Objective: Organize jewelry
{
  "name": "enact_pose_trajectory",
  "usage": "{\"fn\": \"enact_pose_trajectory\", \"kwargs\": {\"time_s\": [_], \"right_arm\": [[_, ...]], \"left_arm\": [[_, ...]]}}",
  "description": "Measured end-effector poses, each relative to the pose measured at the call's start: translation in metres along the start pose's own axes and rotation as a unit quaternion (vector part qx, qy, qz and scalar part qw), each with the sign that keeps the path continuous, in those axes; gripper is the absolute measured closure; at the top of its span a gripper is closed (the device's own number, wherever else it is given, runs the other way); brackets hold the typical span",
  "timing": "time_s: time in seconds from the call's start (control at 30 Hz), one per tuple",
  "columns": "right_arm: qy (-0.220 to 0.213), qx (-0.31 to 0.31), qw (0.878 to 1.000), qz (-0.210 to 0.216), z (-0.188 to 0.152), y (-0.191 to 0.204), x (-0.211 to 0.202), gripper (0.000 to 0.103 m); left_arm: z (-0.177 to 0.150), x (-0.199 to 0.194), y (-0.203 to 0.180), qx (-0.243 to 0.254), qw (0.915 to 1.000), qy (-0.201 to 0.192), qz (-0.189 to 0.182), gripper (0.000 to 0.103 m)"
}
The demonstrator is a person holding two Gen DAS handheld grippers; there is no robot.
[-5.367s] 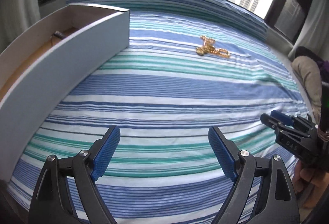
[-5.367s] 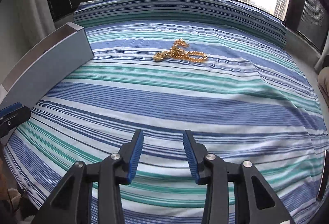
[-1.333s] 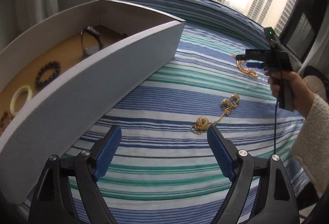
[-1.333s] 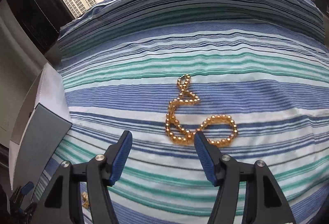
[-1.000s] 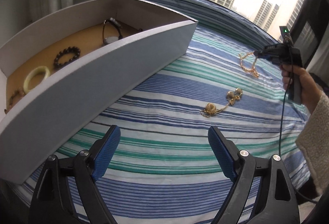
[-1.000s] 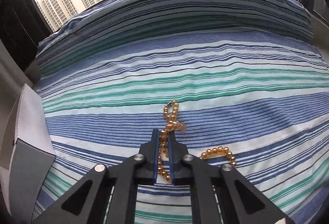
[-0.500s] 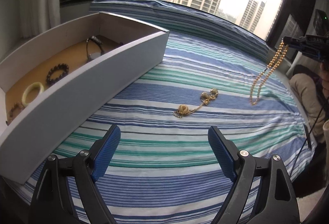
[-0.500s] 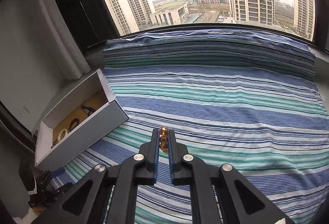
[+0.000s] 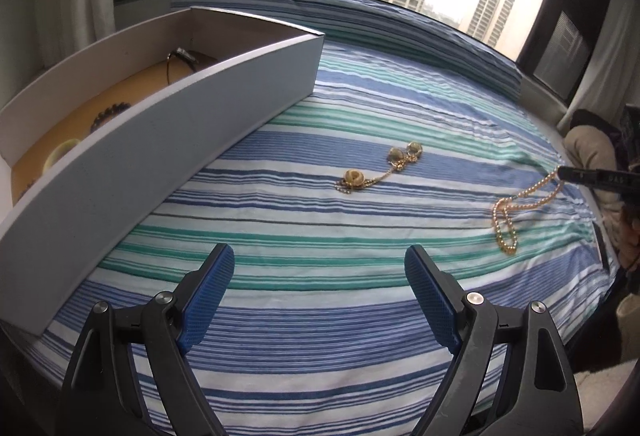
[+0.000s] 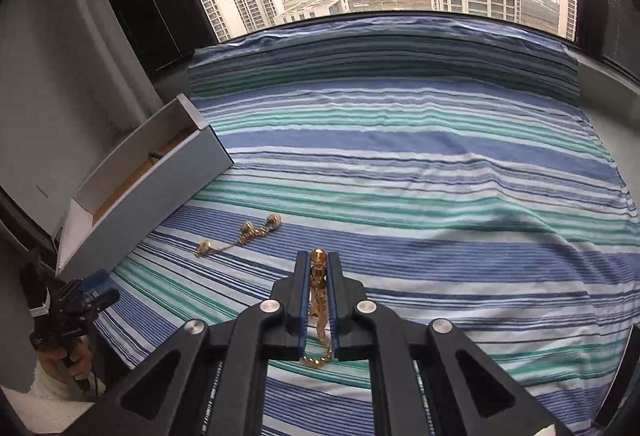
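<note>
I am pinching the gold bead necklace [image 10: 319, 290] in my right gripper [image 10: 319, 264], left gripper [image 9: 320, 268] gaping wide, needing next to carry it into the box [image 9: 168, 140].

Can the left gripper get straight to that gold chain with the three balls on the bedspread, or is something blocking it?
Probably yes. The left gripper is open and empty, and the ball chain lies ahead of it on bare striped bedspread. The box sits off to the left, out of the path.
</note>
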State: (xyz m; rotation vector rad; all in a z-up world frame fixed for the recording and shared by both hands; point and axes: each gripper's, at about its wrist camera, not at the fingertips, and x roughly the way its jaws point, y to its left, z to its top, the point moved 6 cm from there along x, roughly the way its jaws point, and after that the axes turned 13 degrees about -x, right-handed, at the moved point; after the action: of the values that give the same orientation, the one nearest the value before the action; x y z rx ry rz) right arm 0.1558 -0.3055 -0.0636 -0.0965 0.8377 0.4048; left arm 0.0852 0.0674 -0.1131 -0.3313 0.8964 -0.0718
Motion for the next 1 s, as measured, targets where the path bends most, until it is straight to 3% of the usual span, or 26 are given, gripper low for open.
{"fn": "enact_pose_trajectory", "kwargs": {"time_s": [0.13,0.2,0.23,0.27,0.43,0.67,1.0], "right_arm": [[0.059,0.041,0.997,-0.017,-0.066,-0.021,0.047,0.092],[0.086,0.059,0.994,-0.039,-0.094,-0.029,0.058,0.073],[0.088,0.066,0.992,-0.057,-0.105,-0.033,0.057,0.059],[0.085,0.068,0.991,-0.075,-0.112,-0.035,0.054,0.057],[0.072,0.052,0.986,-0.140,-0.126,-0.029,0.033,0.057],[0.054,0.015,0.978,-0.201,-0.111,-0.015,0.018,0.057],[0.042,-0.017,0.971,-0.233,-0.100,-0.006,0.012,0.057]], "left_arm": [[-0.004,0.005,-0.005,0.007,0.9999,0.009,0.003,0.015],[-0.006,0.006,-0.009,0.011,0.9999,0.011,0.006,0.011],[-0.006,0.008,-0.011,0.013,0.9998,0.013,0.007,0.011],[-0.007,0.010,-0.014,0.015,0.9997,0.016,0.008,0.010],[-0.009,0.021,-0.037,0.035,0.9990,0.026,0.005,0.010],[-0.018,0.027,-0.057,0.060,0.9975,0.038,0.002,0.010],[-0.023,0.035,-0.056,0.059,0.9967,0.056,0.003,0.009]]}}
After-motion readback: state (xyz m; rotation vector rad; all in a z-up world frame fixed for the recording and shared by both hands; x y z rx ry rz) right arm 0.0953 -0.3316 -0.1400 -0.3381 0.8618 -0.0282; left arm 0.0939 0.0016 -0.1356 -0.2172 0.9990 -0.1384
